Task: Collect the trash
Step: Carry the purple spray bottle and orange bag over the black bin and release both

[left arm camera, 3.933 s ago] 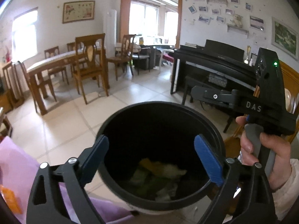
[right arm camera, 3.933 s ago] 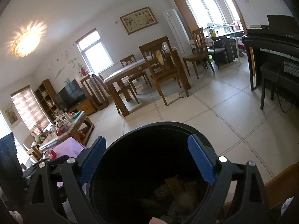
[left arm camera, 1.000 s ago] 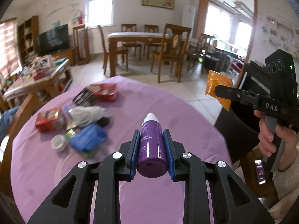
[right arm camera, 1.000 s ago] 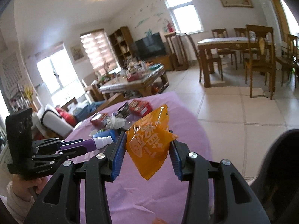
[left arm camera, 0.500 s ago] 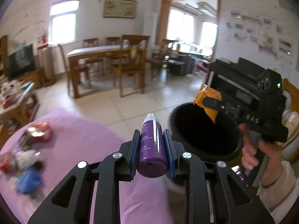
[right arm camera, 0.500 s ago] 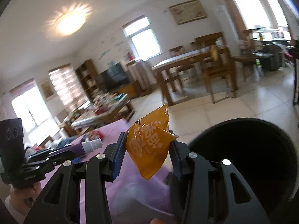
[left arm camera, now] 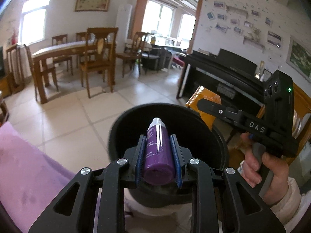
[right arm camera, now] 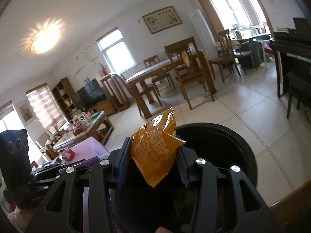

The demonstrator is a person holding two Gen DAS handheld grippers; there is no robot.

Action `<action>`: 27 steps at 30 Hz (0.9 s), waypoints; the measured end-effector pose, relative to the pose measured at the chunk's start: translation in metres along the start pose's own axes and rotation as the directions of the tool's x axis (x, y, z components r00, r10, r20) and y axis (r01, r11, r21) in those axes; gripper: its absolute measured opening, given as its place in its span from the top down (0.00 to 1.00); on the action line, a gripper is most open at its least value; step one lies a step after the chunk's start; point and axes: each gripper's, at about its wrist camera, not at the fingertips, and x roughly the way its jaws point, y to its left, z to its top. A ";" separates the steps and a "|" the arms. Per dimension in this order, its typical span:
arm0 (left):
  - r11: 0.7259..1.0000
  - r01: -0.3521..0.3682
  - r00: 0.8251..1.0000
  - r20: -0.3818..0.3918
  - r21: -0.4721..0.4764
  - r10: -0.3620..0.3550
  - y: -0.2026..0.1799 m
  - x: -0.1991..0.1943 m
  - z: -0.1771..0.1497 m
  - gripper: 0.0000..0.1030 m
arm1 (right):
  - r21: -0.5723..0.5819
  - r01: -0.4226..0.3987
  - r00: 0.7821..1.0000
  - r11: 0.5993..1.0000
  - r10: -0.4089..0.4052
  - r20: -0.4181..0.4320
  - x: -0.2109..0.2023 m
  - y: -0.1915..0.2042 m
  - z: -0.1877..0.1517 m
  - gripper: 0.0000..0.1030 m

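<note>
My left gripper (left arm camera: 158,151) is shut on a purple spray bottle (left arm camera: 157,153) and holds it over the near side of the black trash bin (left arm camera: 124,124). My right gripper (right arm camera: 153,159) is shut on an orange snack wrapper (right arm camera: 155,149) above the bin's left rim (right arm camera: 243,141). The right gripper also shows in the left wrist view (left arm camera: 202,104), with the orange wrapper (left arm camera: 196,97) at the bin's far right rim. The left gripper's body shows at the left of the right wrist view (right arm camera: 48,170).
The table with the purple cloth (left arm camera: 25,167) lies left of the bin, with a red packet (right arm camera: 68,154) on it. A black piano (left arm camera: 223,71) stands behind the bin. A wooden dining table and chairs (left arm camera: 77,58) stand across the tiled floor. A cluttered coffee table (right arm camera: 83,122) is further left.
Both grippers have swung from the table to the black bin, carrying the bottle and the wrapper. Each now hangs over the bin's opening. The earliest frames showed both grippers open and empty over the bin.
</note>
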 end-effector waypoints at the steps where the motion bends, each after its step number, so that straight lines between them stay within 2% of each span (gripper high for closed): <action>1: 1.000 0.006 1.000 -0.007 0.002 -0.006 -0.002 0.006 -0.001 0.75 | 0.006 0.003 1.000 1.000 -0.003 -0.002 0.001 -0.003 -0.001 0.58; 12: 0.999 0.033 0.998 -0.051 0.008 -0.032 -0.010 0.051 0.001 0.75 | 0.029 0.051 0.999 0.998 -0.051 -0.009 0.000 -0.026 -0.008 0.55; 13: 0.999 0.034 0.998 -0.054 0.012 -0.033 -0.012 0.052 0.001 0.75 | 0.030 0.057 0.998 0.998 -0.057 -0.009 -0.003 -0.026 -0.009 0.51; 14: 0.999 0.032 0.998 -0.060 0.017 -0.031 -0.013 0.055 0.001 0.75 | 0.031 0.060 0.998 0.998 -0.060 -0.011 -0.004 -0.024 -0.010 0.41; 15: 0.999 0.024 0.998 -0.067 0.022 -0.022 -0.015 0.058 0.001 0.66 | 0.033 0.060 0.998 0.998 -0.060 -0.012 -0.004 -0.024 -0.010 0.34; 16: 1.000 0.017 0.997 -0.072 0.022 -0.015 -0.016 0.059 0.001 0.55 | 0.034 0.058 0.998 0.998 -0.058 -0.010 -0.005 -0.023 -0.009 0.24; 17: 1.000 0.009 0.998 -0.070 0.019 -0.007 -0.018 0.061 0.003 0.26 | 0.032 0.061 0.998 0.998 -0.061 -0.004 -0.006 -0.022 -0.008 0.19; 18: 1.000 -0.004 0.999 -0.043 0.019 0.005 -0.018 0.057 0.002 0.11 | 0.025 0.068 0.998 0.997 -0.068 -0.001 -0.007 -0.021 -0.008 0.18; 21: 0.999 -0.029 0.999 -0.017 0.043 0.030 -0.022 0.044 0.000 0.09 | -0.020 0.097 0.995 0.995 -0.097 0.013 -0.010 -0.010 -0.005 0.08; 27: 0.995 -0.089 0.996 -0.006 0.037 0.089 -0.004 0.009 -0.006 0.05 | -0.100 0.104 0.994 0.989 -0.101 0.041 -0.012 0.020 -0.002 0.05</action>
